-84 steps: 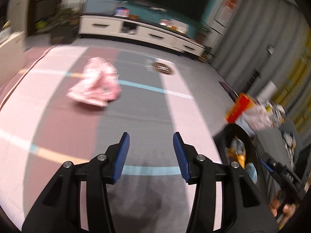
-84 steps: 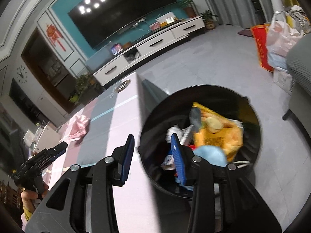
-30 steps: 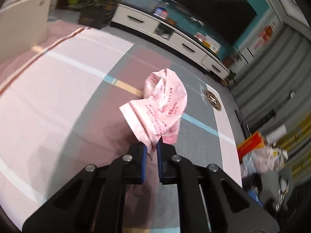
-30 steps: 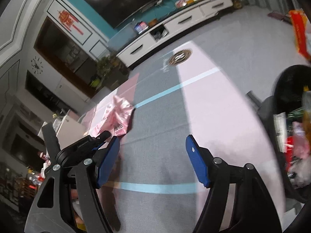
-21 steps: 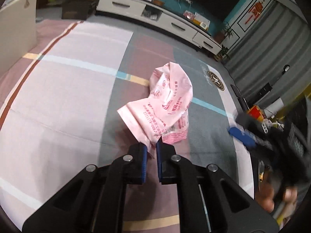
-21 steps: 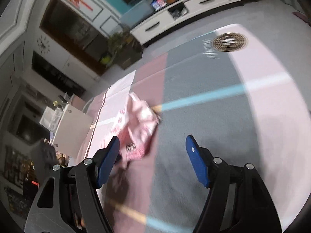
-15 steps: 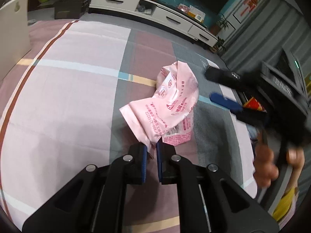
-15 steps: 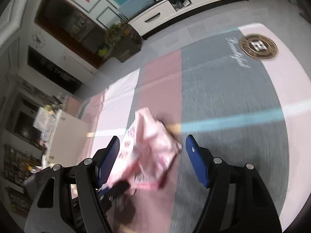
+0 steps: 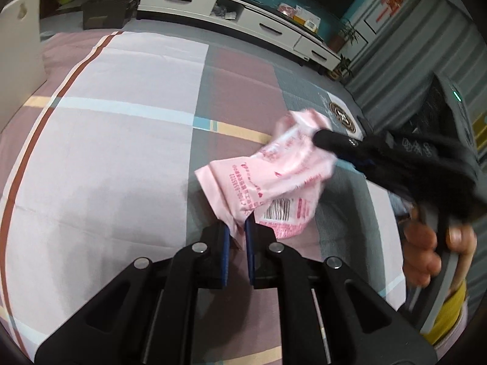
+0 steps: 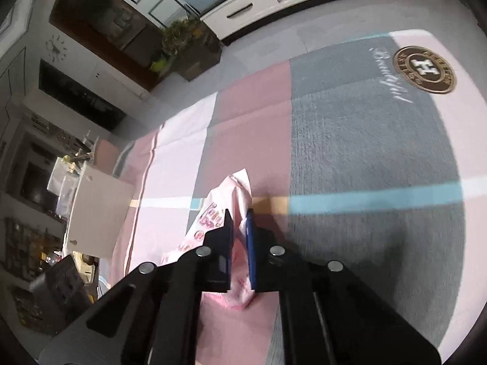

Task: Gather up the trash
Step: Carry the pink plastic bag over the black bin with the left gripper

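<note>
The left gripper point(image 9: 236, 231) has its flat blue pads drawn narrow on a pinched corner of the pink wrapper point(image 9: 268, 176), a thin, crinkled plastic packet printed with red lettering and a barcode. The right gripper point(image 10: 240, 228) is closing its blue-faced jaws on the far end of the same wrapper point(image 10: 231, 194), with a fold of the film between them. In the left wrist view the right gripper's black body lies across the packet, a hand point(image 9: 426, 243) wrapped round its grip. The wrapper hangs over a soft, napped blanket point(image 10: 365, 140) in pink, grey and mauve blocks with pale blue stripes and a round embroidered emblem point(image 10: 424, 69). Beyond stands a glossy white TV cabinet point(image 9: 228, 6).
</note>
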{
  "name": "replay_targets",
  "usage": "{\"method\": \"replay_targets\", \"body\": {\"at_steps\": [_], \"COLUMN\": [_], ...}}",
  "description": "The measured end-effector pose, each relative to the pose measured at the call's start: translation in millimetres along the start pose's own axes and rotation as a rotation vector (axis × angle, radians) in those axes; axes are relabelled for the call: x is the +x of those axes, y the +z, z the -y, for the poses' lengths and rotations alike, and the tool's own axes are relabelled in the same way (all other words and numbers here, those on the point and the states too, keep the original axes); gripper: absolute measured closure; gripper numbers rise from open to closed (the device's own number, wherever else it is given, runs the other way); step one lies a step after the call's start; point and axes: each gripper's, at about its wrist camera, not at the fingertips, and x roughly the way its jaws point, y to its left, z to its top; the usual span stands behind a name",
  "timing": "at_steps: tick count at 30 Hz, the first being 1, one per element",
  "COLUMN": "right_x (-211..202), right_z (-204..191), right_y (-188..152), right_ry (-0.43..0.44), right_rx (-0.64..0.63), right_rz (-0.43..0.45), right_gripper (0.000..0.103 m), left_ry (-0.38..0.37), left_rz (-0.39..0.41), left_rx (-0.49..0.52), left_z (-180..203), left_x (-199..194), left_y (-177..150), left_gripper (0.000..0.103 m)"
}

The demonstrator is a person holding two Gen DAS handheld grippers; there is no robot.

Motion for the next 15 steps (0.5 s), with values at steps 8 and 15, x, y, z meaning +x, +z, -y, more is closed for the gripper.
{"method": "replay_targets", "body": {"at_steps": [8,15], "right_x": [-46,-94], "right_z": [9,15], "right_y": [-48,-87], "right_ry": [-0.002,0.012], "right_rx": [-0.005,0.000], "right_rz": [0.078,0.156], "right_gripper": [0.098,0.098], "left_ry": [-0.022,-0.045], "left_rz": [0.038,0.058], "left_rx": [-0.008,0.060], "left_z": [13,55], "left_x": [-16,-39], "left_y": [-15,-36], "left_gripper": [0.094,0.095]}}
